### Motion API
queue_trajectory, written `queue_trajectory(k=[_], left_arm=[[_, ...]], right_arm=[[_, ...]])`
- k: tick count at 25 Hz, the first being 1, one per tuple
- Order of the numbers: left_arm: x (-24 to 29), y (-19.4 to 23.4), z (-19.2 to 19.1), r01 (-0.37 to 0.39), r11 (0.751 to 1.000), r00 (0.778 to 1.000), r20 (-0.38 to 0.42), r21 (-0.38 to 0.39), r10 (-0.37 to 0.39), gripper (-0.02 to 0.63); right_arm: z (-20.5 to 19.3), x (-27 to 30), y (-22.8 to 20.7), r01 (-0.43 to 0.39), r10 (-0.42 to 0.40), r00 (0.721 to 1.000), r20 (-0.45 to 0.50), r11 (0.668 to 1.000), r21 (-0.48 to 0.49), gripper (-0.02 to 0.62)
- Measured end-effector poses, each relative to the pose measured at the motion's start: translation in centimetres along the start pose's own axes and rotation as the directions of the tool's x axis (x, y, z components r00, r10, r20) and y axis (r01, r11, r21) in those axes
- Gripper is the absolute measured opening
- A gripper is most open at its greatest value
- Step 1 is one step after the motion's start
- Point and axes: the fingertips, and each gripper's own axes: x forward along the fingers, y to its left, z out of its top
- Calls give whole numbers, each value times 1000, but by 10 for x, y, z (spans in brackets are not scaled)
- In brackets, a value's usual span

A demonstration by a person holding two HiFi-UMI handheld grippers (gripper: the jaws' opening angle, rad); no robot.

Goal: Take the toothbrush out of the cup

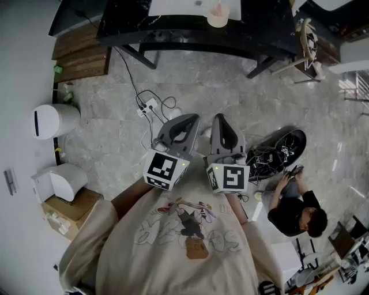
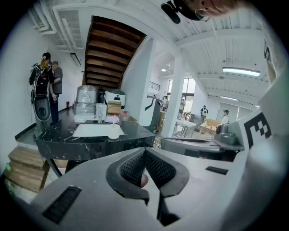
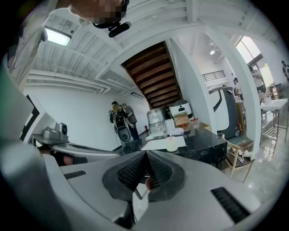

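Observation:
A small cream cup (image 1: 218,17) with a pink toothbrush (image 1: 218,9) standing in it sits on a white mat (image 1: 184,7) on the black marble table (image 1: 173,27), far ahead of me. In the left gripper view the cup (image 2: 114,132) stands on the mat at mid left. In the right gripper view the cup (image 3: 171,144) shows just above the jaws. Both grippers are held close to my chest, well short of the table. My left gripper (image 1: 184,123) and right gripper (image 1: 221,121) are side by side over the floor, each shut with nothing between its jaws.
A power strip with cables (image 1: 151,106) lies on the floor between me and the table. A person (image 1: 300,214) crouches at the right beside an open black case (image 1: 277,151). A white bin (image 1: 53,121) and a cardboard box (image 1: 68,208) stand at the left, and wooden steps (image 1: 81,55) at the upper left.

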Motion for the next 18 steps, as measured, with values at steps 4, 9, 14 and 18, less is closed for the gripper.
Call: queue_trajectory(k=[4, 9, 14, 18], left_arm=[[-6, 8, 5, 28, 999, 999, 23, 15, -29, 3], [-14, 38, 12, 31, 999, 999, 33, -19, -30, 3], [-18, 81, 23, 37, 999, 998, 53, -29, -36, 3], [-18, 125, 18, 46, 996, 999, 8, -73, -45, 3]], right_arm=[[-1, 7, 22, -1, 1, 1000, -9, 1000, -4, 17], [8, 20, 54, -32, 32, 999, 3, 998, -45, 17], [8, 52, 77, -58, 58, 998, 11, 998, 3, 18], [15, 83, 98, -42, 43, 999, 10, 998, -38, 18]])
